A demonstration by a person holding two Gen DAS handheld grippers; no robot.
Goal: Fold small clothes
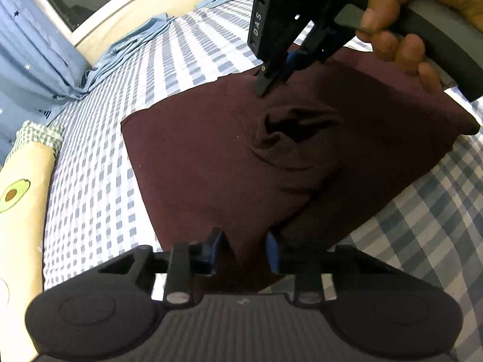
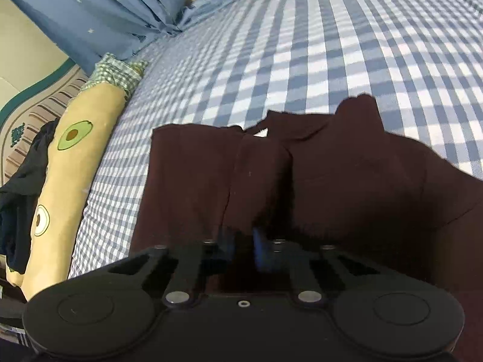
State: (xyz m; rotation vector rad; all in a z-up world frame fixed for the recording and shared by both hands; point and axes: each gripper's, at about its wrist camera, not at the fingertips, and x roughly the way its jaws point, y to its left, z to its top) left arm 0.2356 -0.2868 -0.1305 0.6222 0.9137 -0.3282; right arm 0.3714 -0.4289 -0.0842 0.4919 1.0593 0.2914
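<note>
- Left hand-held gripper (image 1: 243, 249): blue-padded fingers partly closed, pinching near edge of dark maroon cloth garment (image 1: 211, 163).
- Right hand-held gripper (image 2: 243, 241): jaws nearly together, clamped on a raised fold of the same garment; left view shows its tips (image 1: 267, 86) at the far edge, a hand (image 1: 401, 33) on its handle.
- Garment lies spread on blue-and-white checked bed sheet (image 2: 302, 45).
- Cream avocado-print bolster pillow (image 2: 69, 163) at left, apart from garment.
- Blue star-print curtain (image 2: 99, 9) farthest back.

Bedroom: checked bedsheet (image 2: 302, 45), pillow (image 2: 75, 157)
</note>
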